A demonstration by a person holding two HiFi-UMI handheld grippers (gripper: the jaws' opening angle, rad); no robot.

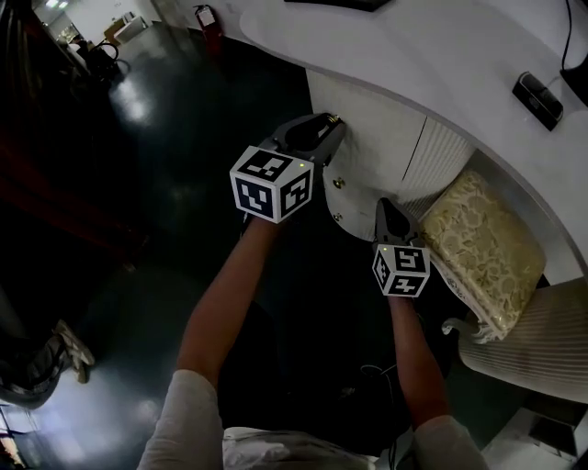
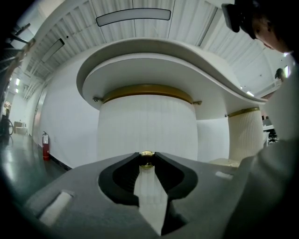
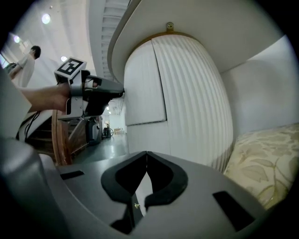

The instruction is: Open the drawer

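A white rounded cabinet (image 1: 377,138) stands under the curved desk top (image 1: 441,55), and its ribbed drawer front (image 2: 147,123) fills the left gripper view. A small brass knob (image 2: 147,158) sits between the tips of my left gripper (image 2: 147,155), which press on it from both sides. In the head view the left gripper (image 1: 331,119) reaches level to the top of the cabinet front. My right gripper (image 1: 383,204) hangs lower and to the right, short of the cabinet, its jaws (image 3: 146,154) shut with nothing between them. Two more knobs (image 1: 338,183) show below.
A chair with a yellow patterned cushion (image 1: 482,248) stands right of the cabinet, close to my right gripper. A black device (image 1: 537,96) lies on the desk. A red fire extinguisher (image 1: 209,16) stands far off on the dark glossy floor (image 1: 138,229).
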